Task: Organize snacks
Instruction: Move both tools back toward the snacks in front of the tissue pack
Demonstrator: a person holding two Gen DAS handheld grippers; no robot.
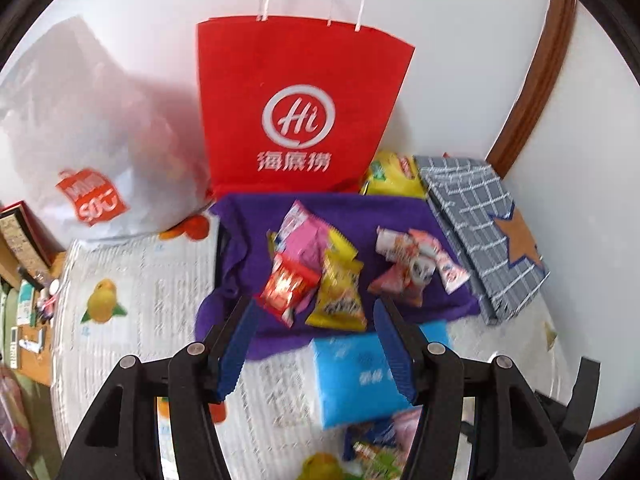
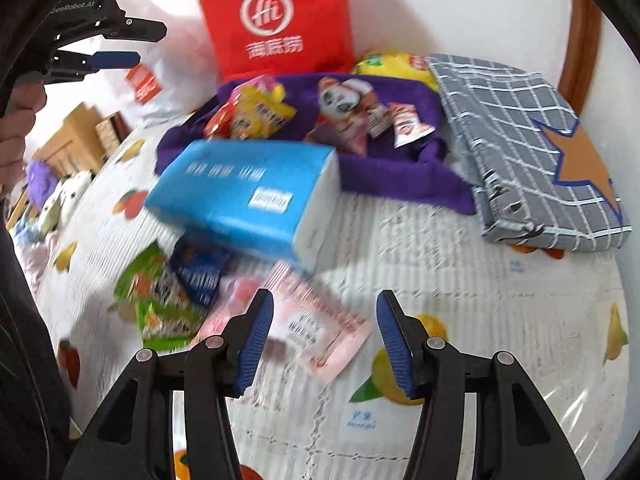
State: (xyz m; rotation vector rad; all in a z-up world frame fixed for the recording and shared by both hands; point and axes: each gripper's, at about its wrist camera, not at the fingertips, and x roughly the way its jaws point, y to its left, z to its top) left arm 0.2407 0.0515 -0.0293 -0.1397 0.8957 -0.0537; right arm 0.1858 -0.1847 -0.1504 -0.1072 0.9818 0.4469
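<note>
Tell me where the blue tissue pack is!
In the right wrist view the blue tissue pack lies left of centre on the fruit-print cover, touching the purple cloth's near edge, with loose snack packets just in front.

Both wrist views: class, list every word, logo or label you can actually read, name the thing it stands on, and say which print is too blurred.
"Hi": white circle logo on the red paper bag.
"海底捞": below that logo.
"GenRobot.AI": on the left gripper, partly cut off.
White plastic bag: red label, unreadable.
Blue tissue pack: blurred.
Pink packet: blurred.
Tablecloth: small blue print, too small.
</note>
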